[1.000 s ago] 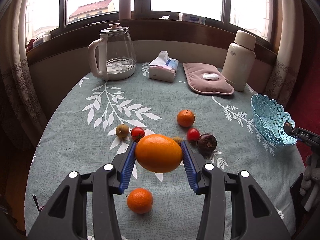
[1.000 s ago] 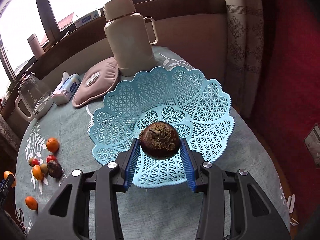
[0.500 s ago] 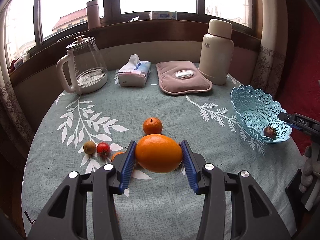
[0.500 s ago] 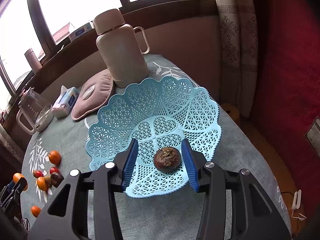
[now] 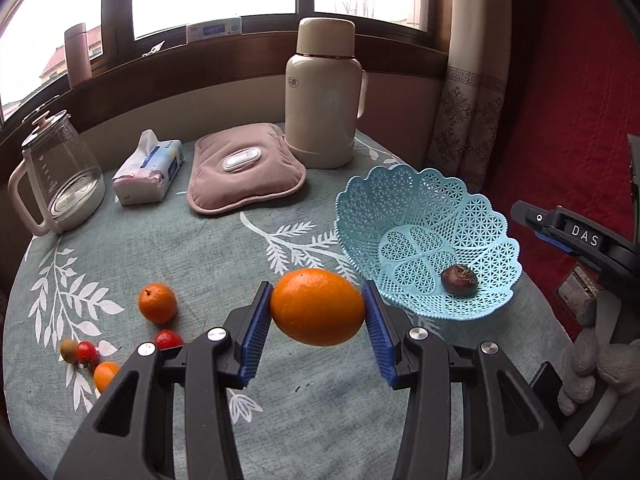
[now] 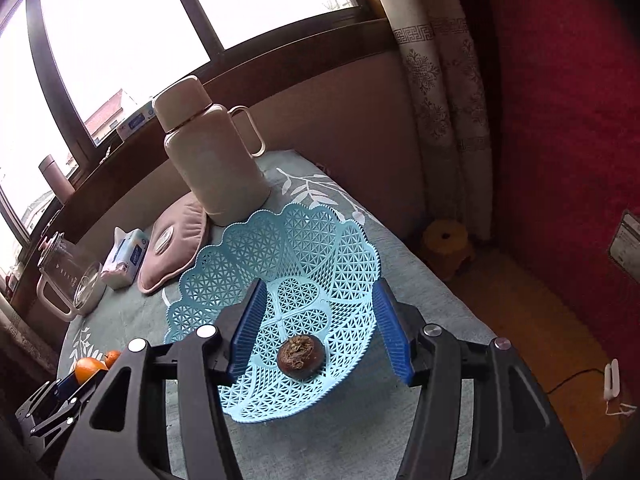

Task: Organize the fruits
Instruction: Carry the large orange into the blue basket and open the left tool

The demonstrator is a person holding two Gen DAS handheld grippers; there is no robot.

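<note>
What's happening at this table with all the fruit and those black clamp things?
A person is sorting fruit into the blue lattice basket with two hand-held grippers. The left gripper grips a large orange above the tablecloth, close to the basket. The right gripper has just been opening, and nothing is between its fingers; the dark brown fruit now lies in the basket. A tangerine, cherry tomatoes and other small fruits remain on the table.

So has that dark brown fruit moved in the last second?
Yes. The dark brown fruit has left the right gripper, whose jaws have just been opening, and now lies on the floor of the blue basket.
</note>
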